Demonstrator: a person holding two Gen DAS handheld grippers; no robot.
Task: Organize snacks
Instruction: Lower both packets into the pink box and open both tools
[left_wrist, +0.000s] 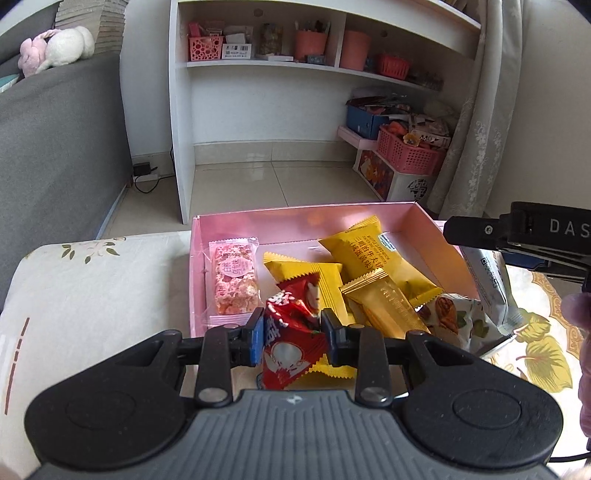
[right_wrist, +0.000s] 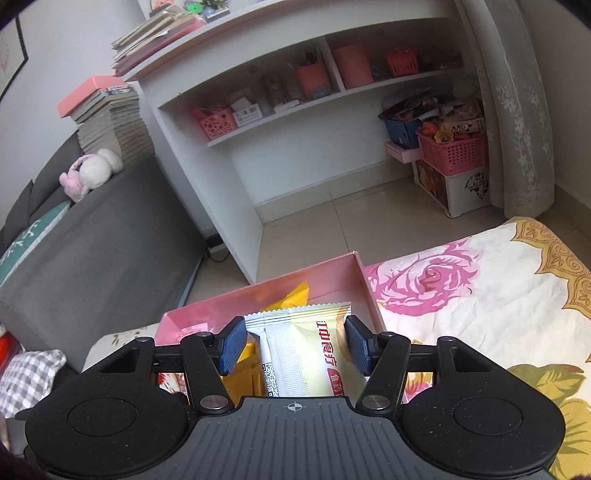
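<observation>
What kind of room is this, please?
Probably a living room in a home: a grey sofa with a plush toy, a white shelf unit with household clutter, and a tiled floor.

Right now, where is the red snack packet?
In the left wrist view, the red snack packet is clamped in the left gripper, over the pink box's near edge, right of the pink bar.
</observation>
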